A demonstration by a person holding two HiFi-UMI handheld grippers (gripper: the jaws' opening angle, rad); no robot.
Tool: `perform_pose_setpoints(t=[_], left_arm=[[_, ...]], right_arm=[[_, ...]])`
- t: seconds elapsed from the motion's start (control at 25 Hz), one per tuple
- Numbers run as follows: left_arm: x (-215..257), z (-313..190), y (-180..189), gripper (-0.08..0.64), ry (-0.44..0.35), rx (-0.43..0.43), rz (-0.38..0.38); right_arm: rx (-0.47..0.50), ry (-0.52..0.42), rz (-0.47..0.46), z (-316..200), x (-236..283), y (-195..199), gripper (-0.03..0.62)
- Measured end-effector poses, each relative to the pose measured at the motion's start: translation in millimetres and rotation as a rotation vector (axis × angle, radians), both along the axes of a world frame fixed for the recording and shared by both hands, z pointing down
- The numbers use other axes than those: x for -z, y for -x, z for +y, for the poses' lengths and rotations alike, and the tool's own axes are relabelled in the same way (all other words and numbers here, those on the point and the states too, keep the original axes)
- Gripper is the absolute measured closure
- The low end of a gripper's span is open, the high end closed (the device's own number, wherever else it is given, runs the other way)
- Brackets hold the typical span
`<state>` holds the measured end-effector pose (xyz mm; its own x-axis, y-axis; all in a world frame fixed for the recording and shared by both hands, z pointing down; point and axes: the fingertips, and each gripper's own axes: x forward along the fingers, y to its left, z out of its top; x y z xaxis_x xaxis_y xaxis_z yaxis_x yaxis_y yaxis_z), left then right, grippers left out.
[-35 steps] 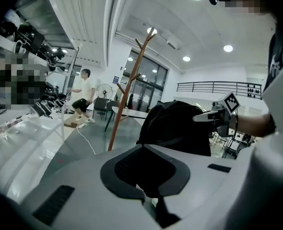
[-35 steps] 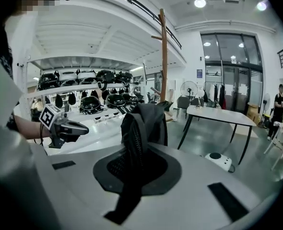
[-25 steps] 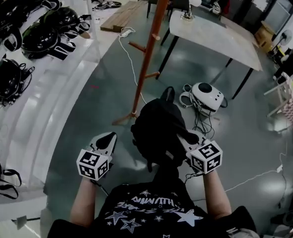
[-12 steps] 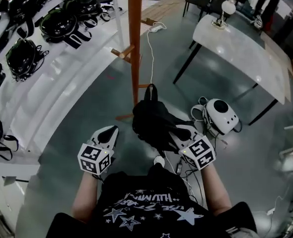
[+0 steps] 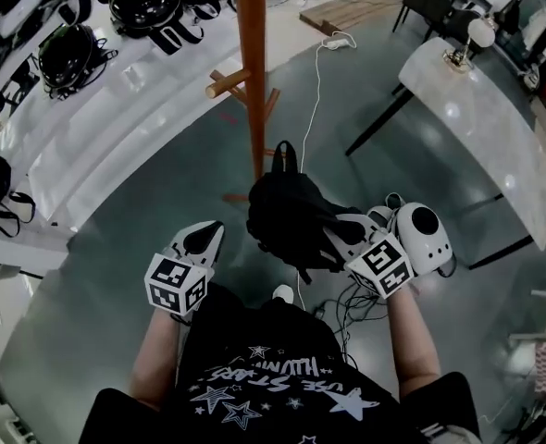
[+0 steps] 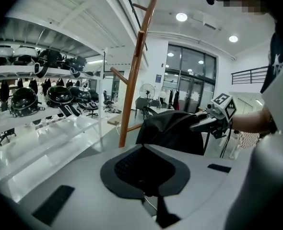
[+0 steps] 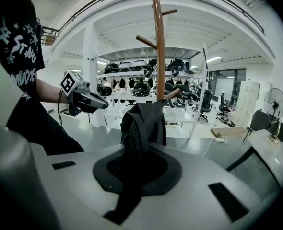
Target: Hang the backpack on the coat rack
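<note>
The black backpack [image 5: 291, 220] hangs above the floor, just in front of the foot of the orange wooden coat rack [image 5: 251, 72]. My right gripper [image 5: 345, 233] is shut on a strap or fold of the backpack [image 7: 144, 123], which runs out between its jaws toward the rack pole [image 7: 157, 42]. My left gripper [image 5: 206, 237] is shut and empty, a little left of the bag and apart from it. The left gripper view shows the backpack [image 6: 172, 131] ahead to the right and the rack [image 6: 134, 75] behind it. The rack's pegs [image 5: 225, 83] stick out higher up the pole.
White shelves with several black helmets [image 5: 69, 49] run along the left. A white table [image 5: 481, 128] with a lamp stands at the right. A white device [image 5: 423, 237] and cables lie on the floor by my right hand. A wooden board [image 5: 352, 7] lies far back.
Both grippers and the backpack have come closer to the coat rack. The pole now stands directly beyond the bag. The grip has not changed.
</note>
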<state>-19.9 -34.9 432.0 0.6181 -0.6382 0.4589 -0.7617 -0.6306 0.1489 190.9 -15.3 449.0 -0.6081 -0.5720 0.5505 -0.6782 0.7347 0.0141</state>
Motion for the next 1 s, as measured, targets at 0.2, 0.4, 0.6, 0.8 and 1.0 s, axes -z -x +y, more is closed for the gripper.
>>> perform_pose_setpoints(t=[0.2, 0.4, 0.6, 0.8, 1.0], left_arm=[[-16, -5, -3, 0.538, 0.038, 0.005, -0.021], [-26, -27, -20, 0.537, 0.072, -0.054, -0.015], [-34, -63, -59, 0.397, 0.116, -0.149, 0.022], [-31, -102, -92, 0.39, 0.16, -0.147, 0.116], [-43, -128, -117, 0.376, 0.268, -0.126, 0.231]], right_arm=[[0.038, 0.023, 0.028, -14, -17, -8, 0.574], [0.086, 0.027, 0.08, -20, -26, -5, 0.574], [0.1, 0.025, 0.106, -23, -33, -13, 0.574], [0.118, 0.032, 0.12, -26, -36, -22, 0.574], [0.162, 0.032, 0.151, -24, -41, -26, 0.574]])
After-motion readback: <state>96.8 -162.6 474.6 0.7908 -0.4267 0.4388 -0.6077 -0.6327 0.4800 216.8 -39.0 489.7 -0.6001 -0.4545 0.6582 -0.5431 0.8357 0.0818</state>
